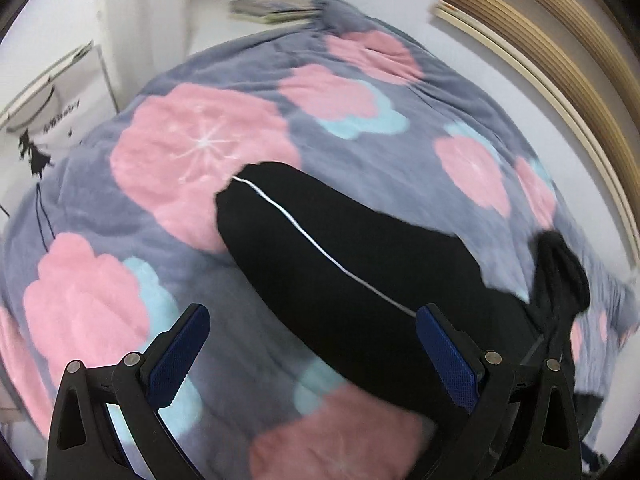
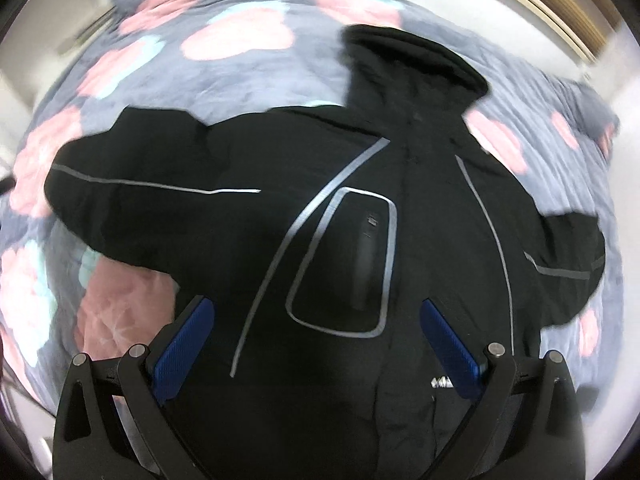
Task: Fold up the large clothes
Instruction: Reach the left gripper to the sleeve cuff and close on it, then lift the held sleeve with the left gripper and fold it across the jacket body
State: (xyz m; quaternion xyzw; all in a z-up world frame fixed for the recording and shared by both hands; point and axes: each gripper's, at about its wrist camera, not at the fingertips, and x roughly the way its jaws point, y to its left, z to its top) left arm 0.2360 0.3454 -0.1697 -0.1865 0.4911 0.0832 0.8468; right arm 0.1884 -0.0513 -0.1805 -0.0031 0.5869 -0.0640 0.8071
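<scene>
A black jacket (image 2: 360,208) with thin silver stripes lies spread front-up on a grey floral blanket (image 2: 248,72), collar at the far end and both sleeves out to the sides. My right gripper (image 2: 318,336) is open and empty, hovering above the jacket's lower front by its outlined chest pocket (image 2: 348,264). In the left wrist view, one black sleeve (image 1: 320,248) with a white stripe runs diagonally across the blanket (image 1: 200,140). My left gripper (image 1: 312,344) is open and empty, above the sleeve's near part.
The blanket covers a bed. A wooden slatted headboard (image 1: 552,64) curves along the right. A white wall panel with a black drawing (image 1: 44,120) stands at the left. Books or papers (image 1: 272,10) lie beyond the bed's far end.
</scene>
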